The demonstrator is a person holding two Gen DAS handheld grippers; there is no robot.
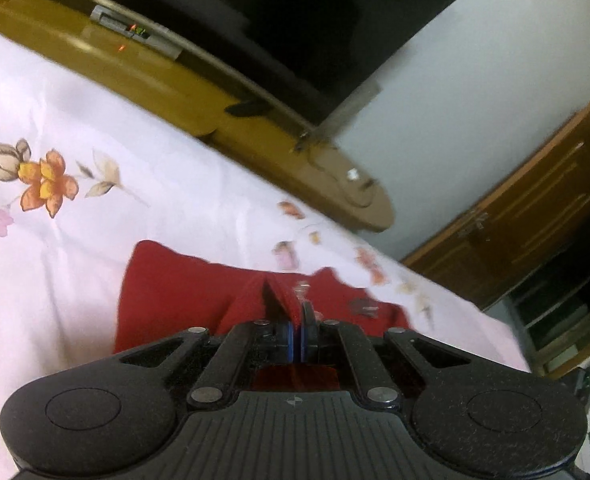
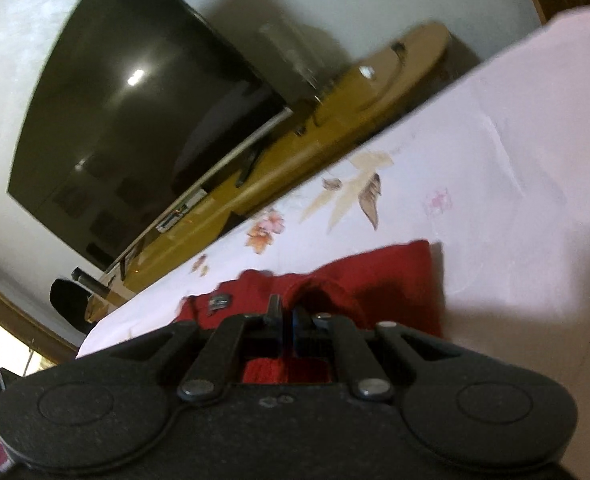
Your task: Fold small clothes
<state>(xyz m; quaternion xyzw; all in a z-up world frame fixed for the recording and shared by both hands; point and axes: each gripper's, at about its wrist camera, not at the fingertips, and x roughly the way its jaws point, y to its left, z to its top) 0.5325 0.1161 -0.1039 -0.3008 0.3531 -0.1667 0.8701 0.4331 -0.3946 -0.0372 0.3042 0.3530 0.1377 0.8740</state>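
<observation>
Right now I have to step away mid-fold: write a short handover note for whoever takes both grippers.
Left gripper: shut, pinching a raised fold of the red garment.
Right gripper: shut, pinching red cloth at another spot of the same garment.
Garment: lies on the white floral bedsheet, with a small dark tag showing in the right wrist view.
Done: both grips appear taken.
Left: carry the held edges over, lay them flat, release. How many folds remain cannot be judged; much of the garment is hidden behind the grippers and the frames are blurred.
</observation>
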